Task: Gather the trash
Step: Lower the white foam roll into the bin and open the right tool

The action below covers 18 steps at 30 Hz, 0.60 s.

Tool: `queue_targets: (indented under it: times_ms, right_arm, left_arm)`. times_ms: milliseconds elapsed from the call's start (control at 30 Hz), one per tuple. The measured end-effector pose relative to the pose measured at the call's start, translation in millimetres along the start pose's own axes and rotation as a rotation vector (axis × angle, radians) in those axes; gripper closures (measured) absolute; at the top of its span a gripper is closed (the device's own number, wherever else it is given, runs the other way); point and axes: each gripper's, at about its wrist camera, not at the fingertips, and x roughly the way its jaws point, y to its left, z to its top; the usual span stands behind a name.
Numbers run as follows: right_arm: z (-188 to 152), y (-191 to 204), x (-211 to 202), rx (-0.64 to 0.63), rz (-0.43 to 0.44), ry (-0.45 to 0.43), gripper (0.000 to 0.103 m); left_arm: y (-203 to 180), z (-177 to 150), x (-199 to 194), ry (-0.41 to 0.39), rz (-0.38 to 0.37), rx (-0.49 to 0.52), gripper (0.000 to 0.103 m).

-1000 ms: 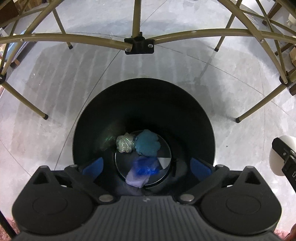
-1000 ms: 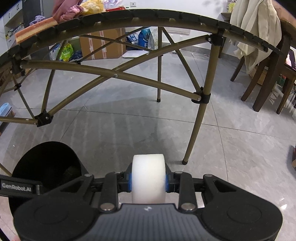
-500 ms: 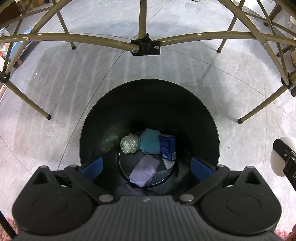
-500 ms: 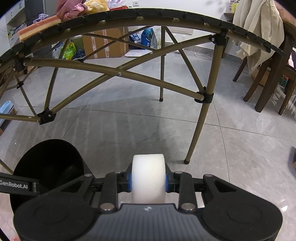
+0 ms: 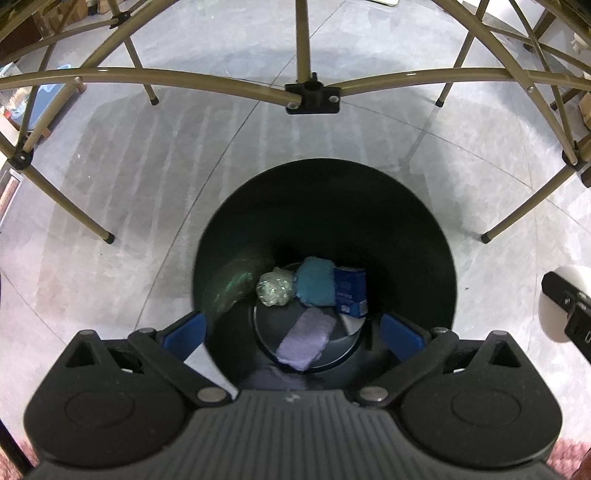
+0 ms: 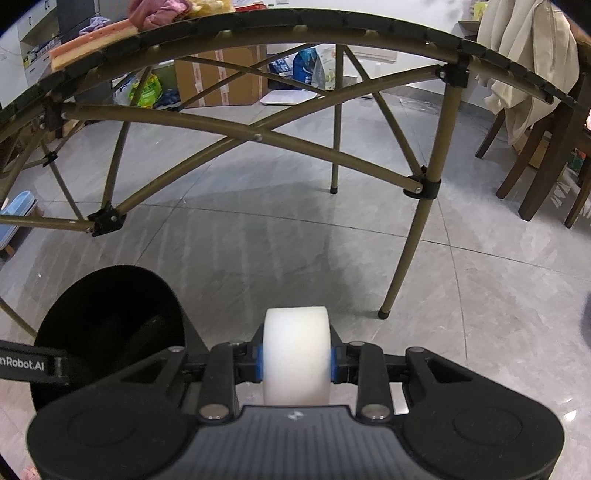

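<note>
A black round trash bin [image 5: 417,236] stands on the floor below my left gripper [image 5: 291,332], which is open and empty over its mouth. At the bin's bottom lie a crumpled clear wrapper [image 5: 275,287], a teal wad [image 5: 316,281], a blue carton [image 5: 350,291] and a lilac cloth [image 5: 306,338]. My right gripper [image 6: 295,356] is shut on a white foam roll [image 6: 295,347], to the right of the bin [image 6: 110,317]. The roll also shows at the right edge of the left wrist view [image 5: 554,306].
A folding table's olive metal frame [image 5: 312,94] and legs [image 6: 417,236] stand around and beyond the bin. On the tabletop lie a sponge [image 6: 92,42] and cloths [image 6: 159,11]. Wooden chairs [image 6: 535,162], cardboard boxes [image 6: 221,74] and bags stand further back on the grey tiled floor.
A blue carton has dropped into the bin and now lies still beside the teal wad. My left gripper has risen and shifted a little left. The right gripper still holds the white roll.
</note>
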Motion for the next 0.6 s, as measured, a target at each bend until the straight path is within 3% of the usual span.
queue_targets:
  times_ms: [600]
  right_arm:
    - [0.9,48.5,-4.6,-0.091,0.11,0.042,0.074]
  left_arm:
    - [64.5,-11.7,-16.8,-0.048,0.04,-0.049,0.0]
